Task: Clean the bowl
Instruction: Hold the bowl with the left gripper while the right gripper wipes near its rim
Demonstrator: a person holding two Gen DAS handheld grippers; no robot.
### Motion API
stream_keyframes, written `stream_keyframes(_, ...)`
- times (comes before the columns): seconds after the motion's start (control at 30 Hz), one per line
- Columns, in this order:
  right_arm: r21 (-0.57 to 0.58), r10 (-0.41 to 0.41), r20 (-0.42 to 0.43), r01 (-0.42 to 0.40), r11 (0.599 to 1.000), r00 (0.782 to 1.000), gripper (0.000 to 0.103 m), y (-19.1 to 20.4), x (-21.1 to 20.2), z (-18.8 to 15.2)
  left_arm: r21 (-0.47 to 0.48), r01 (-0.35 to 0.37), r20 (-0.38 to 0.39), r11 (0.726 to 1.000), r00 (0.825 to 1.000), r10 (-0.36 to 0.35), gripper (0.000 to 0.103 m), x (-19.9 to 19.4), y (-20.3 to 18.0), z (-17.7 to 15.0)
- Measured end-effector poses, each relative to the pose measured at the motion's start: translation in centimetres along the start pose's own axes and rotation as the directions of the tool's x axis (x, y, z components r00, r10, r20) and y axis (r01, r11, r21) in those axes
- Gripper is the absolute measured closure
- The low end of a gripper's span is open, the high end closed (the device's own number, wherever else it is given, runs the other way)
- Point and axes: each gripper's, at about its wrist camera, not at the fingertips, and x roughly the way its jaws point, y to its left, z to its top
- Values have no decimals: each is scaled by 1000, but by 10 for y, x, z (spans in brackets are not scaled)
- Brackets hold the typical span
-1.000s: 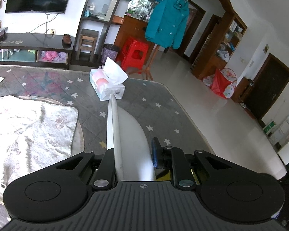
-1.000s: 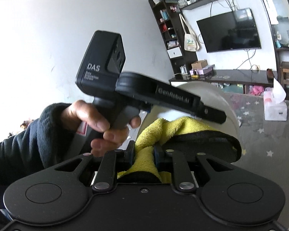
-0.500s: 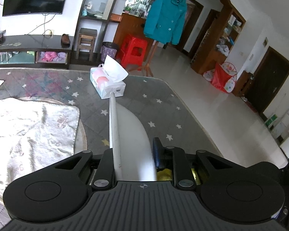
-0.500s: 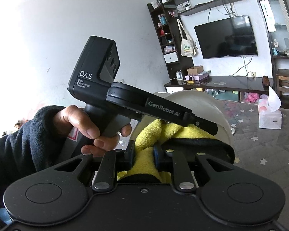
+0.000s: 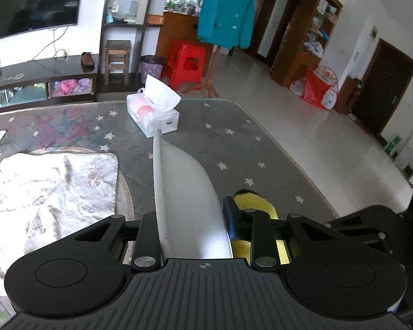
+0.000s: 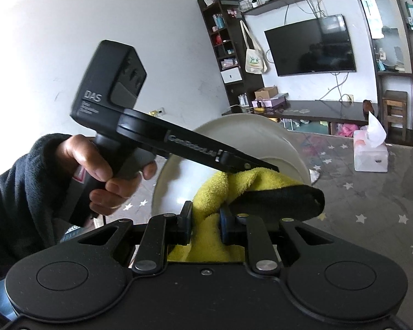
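A white bowl (image 5: 187,187) stands on edge above the table, its rim and wall between the fingers of my left gripper (image 5: 190,220). The jaws are opening, and both pads still touch the bowl. In the right wrist view the bowl (image 6: 261,137) faces me, and a hand (image 6: 96,159) holds my left gripper (image 6: 258,166), which bites its rim from the left. My right gripper (image 6: 205,214) is shut on a yellow cloth (image 6: 214,189) with a black edge, bunched against the bowl's inside. A bit of the cloth (image 5: 254,200) peeks out behind the bowl.
The table (image 5: 234,143) has a grey star-patterned cover, and its right edge drops to a tiled floor. A tissue box (image 5: 154,115) stands at the far side. A white towel (image 5: 49,189) lies on a round mat to the left.
The left gripper's fingers have spread wider around the bowl's wall and it has rolled a little. The yellow cloth now shows beyond its right finger. The right gripper keeps its grip.
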Motion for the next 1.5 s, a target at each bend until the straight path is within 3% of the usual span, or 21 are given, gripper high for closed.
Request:
stream_keyframes(0.33,40,-72,12,71,997,997,82,-23,-2,-1,109,-2,-23,994,1000,5,69,4,-12,-3)
stream_keyframes(0.9,8,-99,81,99,995,992,82,-33,-16,23,215,-4,-89,977,996,23,61,10,-15,0)
stream_keyframes(1.5,-76,-30,80,36,996,996,82,-16,-10,47,264,16,-116,964,993,16,61,12,-22,-6)
